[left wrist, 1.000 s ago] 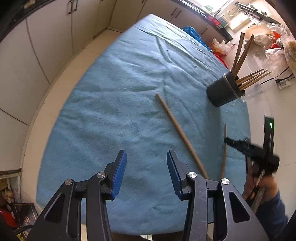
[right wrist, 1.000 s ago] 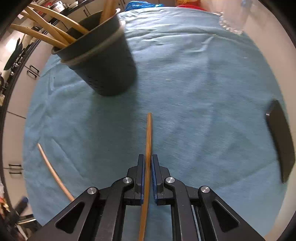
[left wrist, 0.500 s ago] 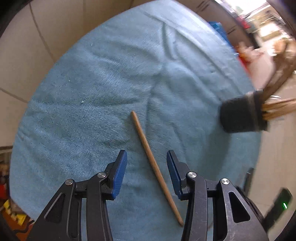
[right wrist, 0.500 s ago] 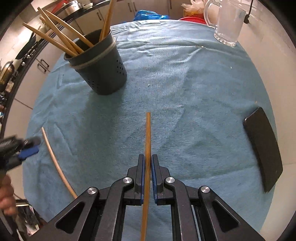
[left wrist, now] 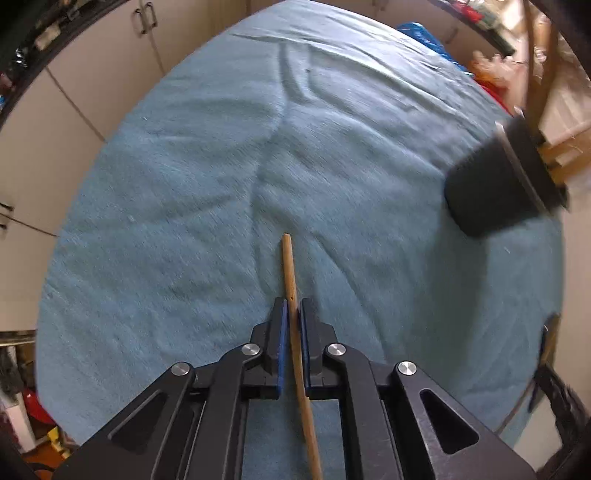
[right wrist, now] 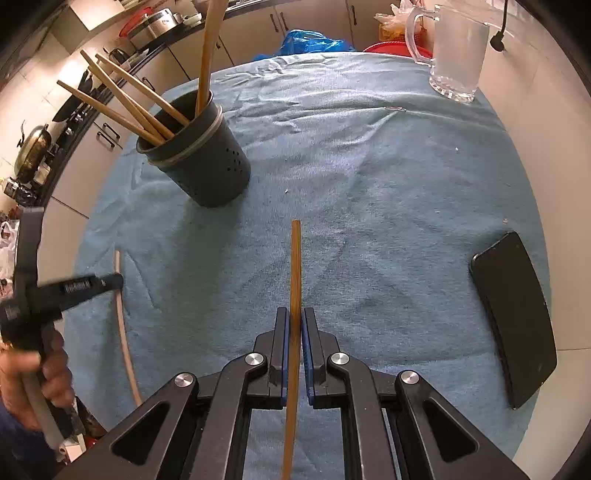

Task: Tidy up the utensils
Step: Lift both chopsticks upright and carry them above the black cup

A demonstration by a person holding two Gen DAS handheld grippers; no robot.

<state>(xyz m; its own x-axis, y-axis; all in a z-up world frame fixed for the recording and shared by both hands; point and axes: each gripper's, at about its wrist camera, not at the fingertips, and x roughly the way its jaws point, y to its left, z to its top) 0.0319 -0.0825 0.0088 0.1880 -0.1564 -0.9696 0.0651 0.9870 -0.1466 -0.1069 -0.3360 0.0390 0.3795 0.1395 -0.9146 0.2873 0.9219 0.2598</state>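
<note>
A pale wooden chopstick [left wrist: 291, 284] is clamped in the left claw [left wrist: 292, 314], whose jaws have just been closing; its long axis runs straight ahead over the blue-clothed tabletop [left wrist: 184, 206]. A darker chopstick [right wrist: 295, 273] is pinched in the right claw [right wrist: 294, 325], the nearer one. The dark holder [right wrist: 207, 166] (already holding several) stands ahead and leftward.

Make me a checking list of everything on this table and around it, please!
Surface: wrinkled blue towel cloth covering the table.
Job's things: dark perforated holder cup with wooden chopsticks; one chopstick per gripper.
Clutter: clear glass mug, flat black phone.
Grippers: left gripper just closed on pale wooden chopstick; right gripper shut on brown wooden chopstick.
Cables: black cord by the mug.
Surroundings: white cabinets, blue plastic bag.
</note>
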